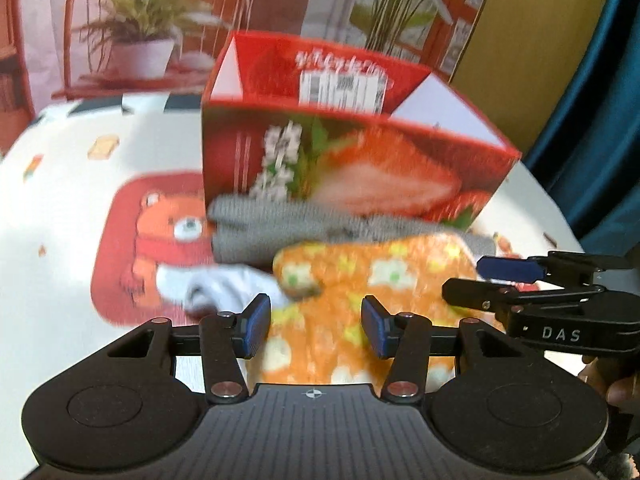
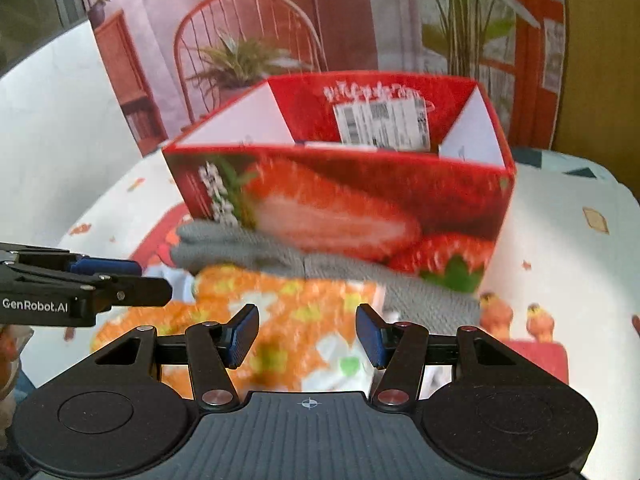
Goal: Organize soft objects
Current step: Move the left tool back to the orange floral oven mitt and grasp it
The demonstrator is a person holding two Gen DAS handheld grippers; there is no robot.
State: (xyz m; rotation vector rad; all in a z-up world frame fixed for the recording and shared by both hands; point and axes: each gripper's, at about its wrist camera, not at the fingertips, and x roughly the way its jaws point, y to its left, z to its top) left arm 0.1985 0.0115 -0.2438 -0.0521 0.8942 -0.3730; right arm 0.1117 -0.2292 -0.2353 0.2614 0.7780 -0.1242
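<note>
Orange patterned cloth (image 1: 360,300) lies rumpled against grey knit (image 1: 280,228), blurred.

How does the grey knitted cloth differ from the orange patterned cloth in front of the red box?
The grey knitted cloth is plain grey; the orange patterned cloth is bright orange with white and yellow shapes. The grey cloth lies right against the strawberry box; the orange cloth lies nearer the grippers, overlapping the grey one's front edge. The grey cloth looks thickly folded; the orange one spreads wider. Both are soft and rest on the table.
</note>
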